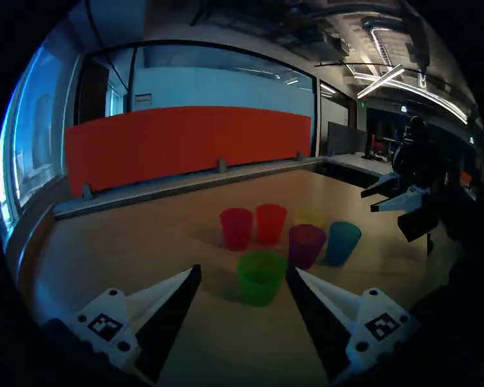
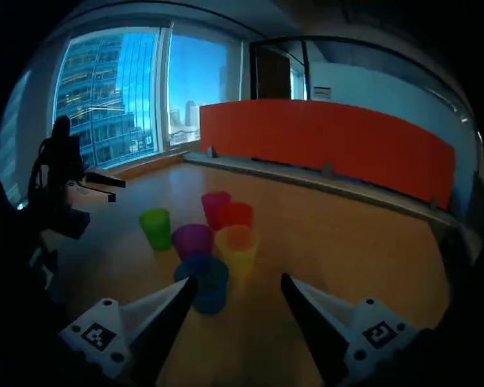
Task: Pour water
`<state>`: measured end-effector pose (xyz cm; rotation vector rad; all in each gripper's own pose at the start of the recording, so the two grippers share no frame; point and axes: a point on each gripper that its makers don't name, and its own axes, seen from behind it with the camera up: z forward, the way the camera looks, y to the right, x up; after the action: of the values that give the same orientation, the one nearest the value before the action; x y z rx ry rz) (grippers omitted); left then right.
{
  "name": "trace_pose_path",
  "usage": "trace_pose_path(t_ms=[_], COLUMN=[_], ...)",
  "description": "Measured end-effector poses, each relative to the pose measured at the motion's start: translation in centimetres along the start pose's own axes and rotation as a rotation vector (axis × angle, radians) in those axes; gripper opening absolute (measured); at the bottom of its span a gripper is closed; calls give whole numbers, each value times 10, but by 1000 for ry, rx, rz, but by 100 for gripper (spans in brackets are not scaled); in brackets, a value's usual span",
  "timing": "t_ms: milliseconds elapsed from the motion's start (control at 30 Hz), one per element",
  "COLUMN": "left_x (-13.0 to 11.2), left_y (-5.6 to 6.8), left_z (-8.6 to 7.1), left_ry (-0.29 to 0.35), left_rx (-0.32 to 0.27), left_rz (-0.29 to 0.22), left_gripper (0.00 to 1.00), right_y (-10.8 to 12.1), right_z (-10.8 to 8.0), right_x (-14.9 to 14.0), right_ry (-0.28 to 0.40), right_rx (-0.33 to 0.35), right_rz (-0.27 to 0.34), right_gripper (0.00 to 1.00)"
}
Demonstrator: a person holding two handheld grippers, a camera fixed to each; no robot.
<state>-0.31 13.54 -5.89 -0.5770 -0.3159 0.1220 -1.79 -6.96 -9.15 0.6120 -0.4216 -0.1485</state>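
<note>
Several plastic cups stand clustered on the wooden table (image 1: 145, 238). In the left gripper view the green cup (image 1: 262, 276) is nearest, just ahead of my open left gripper (image 1: 243, 274). Behind it stand the purple (image 1: 306, 245), blue (image 1: 342, 242), pink (image 1: 236, 228), red (image 1: 270, 222) and yellow (image 1: 310, 216) cups. The right gripper (image 1: 387, 197) hovers at the far right. In the right gripper view the blue cup (image 2: 203, 284) sits just off the left fingertip of my open right gripper (image 2: 238, 280). The yellow (image 2: 237, 248), purple (image 2: 193, 242), green (image 2: 155, 228), pink (image 2: 215, 206) and red (image 2: 236, 216) cups stand beyond. Neither gripper holds anything.
An orange partition (image 1: 190, 138) runs along the table's far edge. Large windows (image 2: 113, 97) stand behind it on one side. The left gripper (image 2: 97, 180) and the person's dark arm show at the left of the right gripper view. Bare tabletop (image 2: 345, 238) surrounds the cups.
</note>
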Motion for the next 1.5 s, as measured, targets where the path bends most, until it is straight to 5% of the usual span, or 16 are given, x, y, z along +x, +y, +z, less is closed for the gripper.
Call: trace_pose_path(t_ms=[433, 967, 1500], left_x=[17, 48, 74], left_y=[-17, -42, -59], left_z=[-12, -22, -35], left_ry=[100, 241, 352], left_rx=[115, 291, 450], left_rz=[-51, -67, -16], left_gripper=[97, 97, 97], right_y=[14, 63, 65], right_z=[4, -2, -9], right_x=[26, 49, 81], right_ry=[111, 241, 366], right_rx=[-151, -449, -551], right_rz=[-12, 32, 54], right_gripper=[100, 100, 99])
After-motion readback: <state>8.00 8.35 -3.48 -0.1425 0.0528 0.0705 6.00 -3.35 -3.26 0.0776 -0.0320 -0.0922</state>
